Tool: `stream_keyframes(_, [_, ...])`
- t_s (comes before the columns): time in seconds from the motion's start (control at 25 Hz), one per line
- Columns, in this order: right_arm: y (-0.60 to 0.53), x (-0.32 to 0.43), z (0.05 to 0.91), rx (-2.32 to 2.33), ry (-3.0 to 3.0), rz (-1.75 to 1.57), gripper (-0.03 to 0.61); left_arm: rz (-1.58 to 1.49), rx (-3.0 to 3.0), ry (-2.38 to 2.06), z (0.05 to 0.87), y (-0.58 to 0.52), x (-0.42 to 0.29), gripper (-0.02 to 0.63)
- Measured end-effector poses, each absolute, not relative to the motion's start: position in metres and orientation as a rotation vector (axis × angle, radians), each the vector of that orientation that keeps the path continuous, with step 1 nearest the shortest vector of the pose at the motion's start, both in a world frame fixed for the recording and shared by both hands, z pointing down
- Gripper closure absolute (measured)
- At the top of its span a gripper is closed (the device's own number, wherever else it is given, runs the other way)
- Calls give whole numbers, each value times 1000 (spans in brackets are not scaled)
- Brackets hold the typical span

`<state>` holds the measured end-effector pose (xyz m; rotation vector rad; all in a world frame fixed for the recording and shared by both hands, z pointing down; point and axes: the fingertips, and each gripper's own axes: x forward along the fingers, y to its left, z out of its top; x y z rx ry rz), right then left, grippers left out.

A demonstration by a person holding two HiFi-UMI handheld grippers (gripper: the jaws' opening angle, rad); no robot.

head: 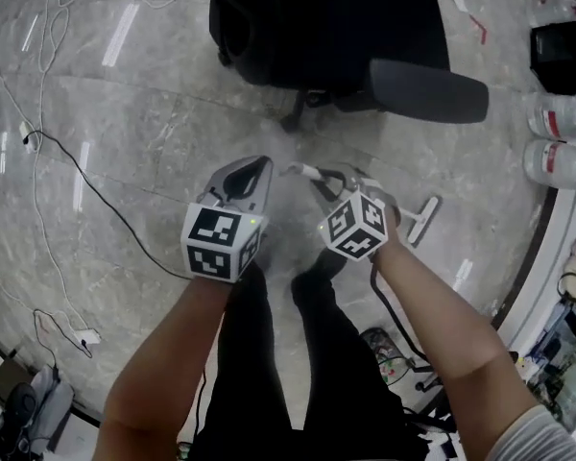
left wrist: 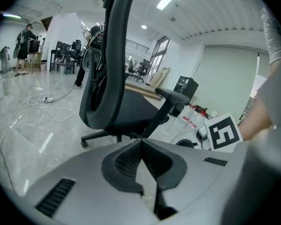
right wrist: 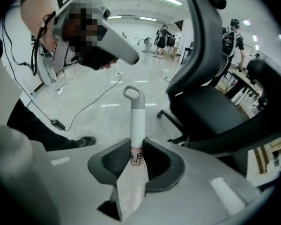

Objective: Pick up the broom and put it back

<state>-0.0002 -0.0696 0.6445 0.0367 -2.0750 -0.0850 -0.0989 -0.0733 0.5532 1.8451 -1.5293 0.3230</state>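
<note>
The broom has a white handle (right wrist: 136, 121) that ends in a grey hanging loop (right wrist: 132, 93). A paper label with black writing is wrapped round it where the pads hold it. My right gripper (right wrist: 136, 148) is shut on that handle. In the head view the right gripper (head: 334, 179) is raised in front of the person. The handle's loop end (head: 300, 170) sticks out to the left, and the pale broom head (head: 422, 221) shows past the right wrist. My left gripper (head: 259, 166) is held up beside it. Its pads (left wrist: 131, 159) meet with nothing between them.
A black office chair (head: 365, 27) on castors stands just ahead, close to both grippers. Large water bottles (head: 557, 118) line the right wall. Cables (head: 77, 176) trail over the grey stone floor at left. The person's dark trouser legs (head: 269, 353) are below the grippers.
</note>
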Motion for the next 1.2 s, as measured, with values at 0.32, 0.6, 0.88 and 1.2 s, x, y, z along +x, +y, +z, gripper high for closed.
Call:
stream_keyframes(0.32, [-184, 36, 401, 584, -2191, 29, 492, 352, 1992, -1493, 358, -108, -103, 609])
stream_keyframes(0.6, [-242, 109, 317, 886, -2126, 324, 492, 330, 2050, -1504, 232, -117, -65, 607])
stream_keyframes(0.88, [-281, 119, 314, 950, -2025, 482, 486, 355, 2051, -1514, 185, -95, -45, 607])
stream_keyframes(1.2, [-297, 123, 300, 986, -2034, 478, 419, 352, 2059, -1550, 163, -106, -37, 608])
